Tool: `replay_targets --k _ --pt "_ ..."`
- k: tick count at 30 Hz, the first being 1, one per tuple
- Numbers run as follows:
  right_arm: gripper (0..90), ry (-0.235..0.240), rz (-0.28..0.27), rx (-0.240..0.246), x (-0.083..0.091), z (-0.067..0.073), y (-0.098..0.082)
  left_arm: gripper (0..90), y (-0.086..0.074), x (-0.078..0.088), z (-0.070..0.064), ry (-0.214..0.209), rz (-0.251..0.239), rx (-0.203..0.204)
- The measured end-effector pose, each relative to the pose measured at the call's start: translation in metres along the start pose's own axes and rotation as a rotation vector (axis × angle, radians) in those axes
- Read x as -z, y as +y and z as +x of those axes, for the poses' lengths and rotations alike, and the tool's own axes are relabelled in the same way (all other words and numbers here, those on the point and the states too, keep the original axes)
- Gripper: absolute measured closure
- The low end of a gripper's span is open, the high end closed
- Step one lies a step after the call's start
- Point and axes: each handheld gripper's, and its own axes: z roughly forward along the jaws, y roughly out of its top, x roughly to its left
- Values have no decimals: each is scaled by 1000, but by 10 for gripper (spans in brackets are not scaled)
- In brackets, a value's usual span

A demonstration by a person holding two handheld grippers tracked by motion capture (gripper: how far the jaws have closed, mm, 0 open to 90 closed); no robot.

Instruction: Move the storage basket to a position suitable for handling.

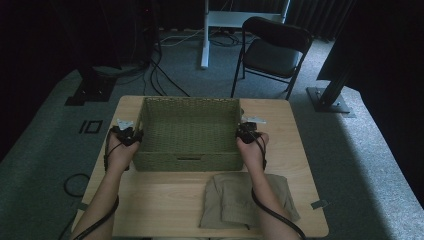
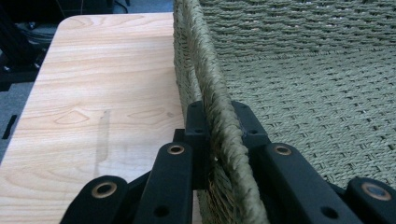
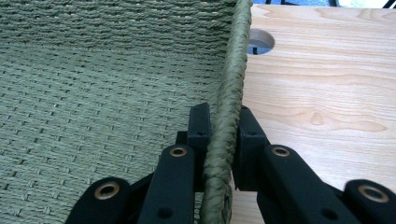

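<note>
A green woven basket sits on the far half of the wooden table. My left gripper is shut on the basket's left rim, one jaw outside and one inside the wall. My right gripper is shut on the right rim in the same way. In the left gripper view my gripper pinches the braided edge; in the right gripper view my gripper does likewise. The basket's inside looks bare where it shows.
A folded khaki garment lies on the table in front of the basket, under my right forearm. A round hole is in the tabletop near the basket's right side. A folding chair stands beyond the table.
</note>
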Motion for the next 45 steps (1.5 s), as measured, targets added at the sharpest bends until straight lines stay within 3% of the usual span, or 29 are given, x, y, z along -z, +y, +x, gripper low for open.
replay_targets --k 10,16,28,45 --pt "801 -2 13 -21 3 -25 1 804 6 -9 -24 -9 8 -23" --pt "801 -6 11 -29 6 -41 0 802 8 -13 -38 -19 -3 -6" --pt "800 -32 21 -25 13 -73 -1 801 15 -24 -71 -33 9 -45" --pt "799 -47 27 -27 21 -117 -3 790 22 -37 -113 -55 13 -64"
